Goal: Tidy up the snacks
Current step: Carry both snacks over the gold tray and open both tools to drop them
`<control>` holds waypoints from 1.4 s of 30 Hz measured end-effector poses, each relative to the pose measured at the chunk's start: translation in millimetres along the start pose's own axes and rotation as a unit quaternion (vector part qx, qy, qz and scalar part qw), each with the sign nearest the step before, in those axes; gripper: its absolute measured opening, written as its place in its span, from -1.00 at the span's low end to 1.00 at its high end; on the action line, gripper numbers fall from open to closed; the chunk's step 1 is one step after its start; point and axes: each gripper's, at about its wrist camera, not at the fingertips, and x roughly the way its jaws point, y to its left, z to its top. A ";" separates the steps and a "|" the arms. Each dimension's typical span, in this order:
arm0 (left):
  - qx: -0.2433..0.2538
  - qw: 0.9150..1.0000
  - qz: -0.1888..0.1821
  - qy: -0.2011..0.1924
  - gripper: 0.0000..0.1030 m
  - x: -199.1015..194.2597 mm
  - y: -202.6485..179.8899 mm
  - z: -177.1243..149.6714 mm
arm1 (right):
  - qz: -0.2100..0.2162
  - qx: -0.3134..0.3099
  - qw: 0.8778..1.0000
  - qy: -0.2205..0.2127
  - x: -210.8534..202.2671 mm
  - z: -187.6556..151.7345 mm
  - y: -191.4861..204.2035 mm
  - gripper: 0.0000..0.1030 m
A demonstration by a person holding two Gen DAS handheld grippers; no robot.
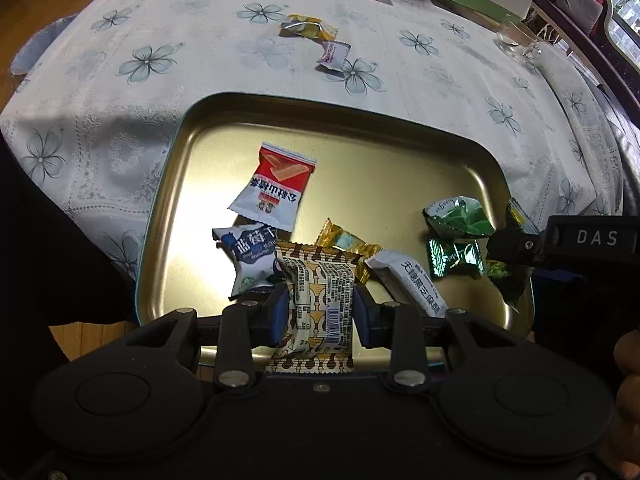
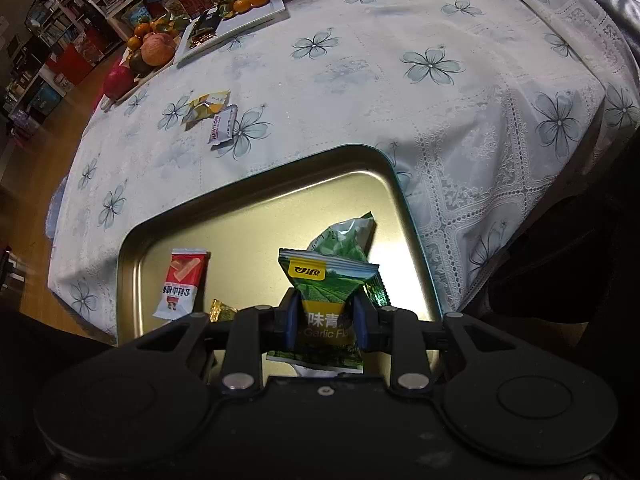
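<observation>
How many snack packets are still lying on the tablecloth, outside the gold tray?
2. A yellow-and-silver packet lies on the tablecloth beyond the gold tray, and a small white packet lies right beside it. More may be hidden outside the views.

Both of my views are dim and warm-toned, with strong fisheye bending that curves the table [image 1: 200,80] edges and stretches the corners. Light falls from above and glares off the gold tray [image 1: 372,184], with a bright patch on its floor in the right wrist view too. Deep shadow swallows the lower frame, where my own black body shows little detail. The far background looks soft and slightly smeared.
</observation>
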 end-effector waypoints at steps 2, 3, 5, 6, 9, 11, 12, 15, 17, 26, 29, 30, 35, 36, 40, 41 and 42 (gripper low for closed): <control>-0.001 1.000 -0.007 0.006 -0.18 2.0 1.0 -0.5 | -0.005 0.000 1.000 -0.005 -2.0 -3.6 -6.1 -0.44; -0.001 1.000 -0.010 0.005 -0.18 2.1 1.1 -0.3 | -0.007 -0.003 1.000 -0.006 -2.7 -4.2 -9.2 -0.44; -0.003 1.000 -0.016 0.003 -0.18 2.1 1.8 0.0 | -0.012 -0.007 1.000 -0.009 -4.3 -5.3 -15.7 -0.44; -0.006 1.000 -0.021 0.003 -0.18 2.5 2.6 0.4 | -0.012 -0.008 1.000 -0.011 -5.2 -6.4 -20.2 -0.44; -0.022 0.999 -0.046 0.004 -0.18 3.3 7.0 2.0 | 0.004 0.005 1.000 -0.008 -5.1 -8.4 -32.7 -0.43; -0.034 0.998 -0.060 0.007 -0.18 5.7 10.4 4.5 | 0.015 0.019 1.000 0.001 -2.1 -6.3 -37.3 -0.43; -0.039 0.997 -0.063 0.008 -0.18 6.4 12.0 5.3 | 0.017 0.023 1.000 0.004 -0.3 -4.9 -38.1 -0.43; -0.051 0.996 -0.069 0.008 -0.17 6.5 15.8 5.7 | 0.013 0.021 1.000 0.003 1.5 -5.2 -35.3 -0.43; -0.054 0.995 -0.078 0.002 -0.16 4.6 16.9 5.2 | 0.014 0.013 1.000 -0.001 1.2 -6.8 -31.2 -0.43; -0.023 0.998 -0.048 -0.033 -0.14 -4.5 7.3 0.6 | 0.009 -0.044 0.999 -0.025 -5.6 -17.4 -12.0 -0.42; -0.007 0.998 -0.037 -0.051 -0.14 -9.2 2.2 -1.9 | 0.006 -0.056 0.998 -0.031 -7.1 -19.5 -8.6 -0.42; -0.003 0.998 -0.031 -0.053 -0.14 -9.8 0.6 -2.4 | 0.003 -0.058 0.998 -0.032 -7.1 -20.0 -8.2 -0.42; 0.013 0.998 -0.002 -0.056 -0.14 -7.6 -5.7 -4.8 | 0.007 -0.061 0.998 -0.028 -6.9 -20.0 -9.0 -0.41; 0.016 0.998 0.002 -0.058 -0.14 -7.7 -6.4 -5.3 | 0.005 -0.062 0.998 -0.027 -6.4 -19.8 -9.1 -0.41; 0.027 0.997 0.027 -0.069 -0.14 -8.6 -10.8 -6.9 | 0.010 -0.060 0.998 -0.016 -3.5 -18.5 -11.3 -0.39; 0.029 0.997 0.033 -0.070 -0.14 -8.5 -11.6 -7.2 | 0.011 -0.060 0.998 -0.015 -3.3 -18.3 -11.4 -0.38; 0.031 0.996 0.036 -0.071 -0.14 -8.2 -12.1 -7.4 | 0.013 -0.060 0.998 -0.014 -3.7 -18.1 -11.5 -0.38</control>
